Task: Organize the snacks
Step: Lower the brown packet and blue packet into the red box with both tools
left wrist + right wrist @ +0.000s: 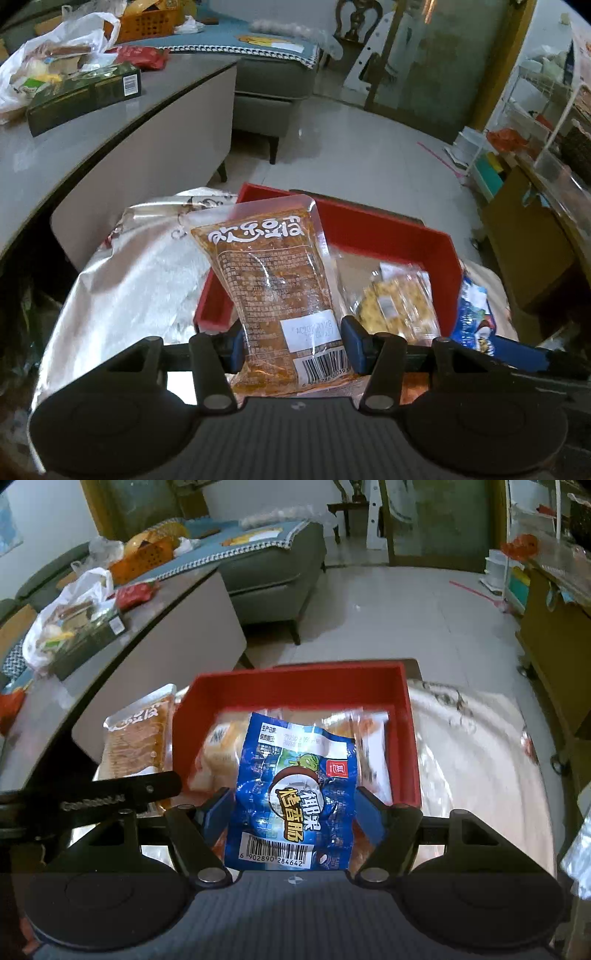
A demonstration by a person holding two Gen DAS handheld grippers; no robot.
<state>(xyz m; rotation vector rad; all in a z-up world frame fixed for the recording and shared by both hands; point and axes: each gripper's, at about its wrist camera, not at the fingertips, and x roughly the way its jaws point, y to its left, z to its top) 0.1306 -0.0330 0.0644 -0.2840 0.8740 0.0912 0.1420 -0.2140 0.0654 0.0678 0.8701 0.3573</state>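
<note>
Quick count: two grippers, left gripper [291, 341] and right gripper [293, 821], one packet each, an orange packet [269, 273] and a blue packet [295, 794]. One red tray [295, 683] with at least two more packets [218, 749] inside. At 10 o'clock: one table [110, 147], one white bag [55, 55], one dark box [85, 98], one orange basket [147, 22]. One sofa [273, 572] at 12.

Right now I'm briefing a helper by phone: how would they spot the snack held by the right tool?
Find the red tray on the silver foil sheet. Held over its near side, in the right tool, is a blue packet. Unlike the orange and clear packs nearby, it is glossy blue with yellow lettering and a barcode.
</note>
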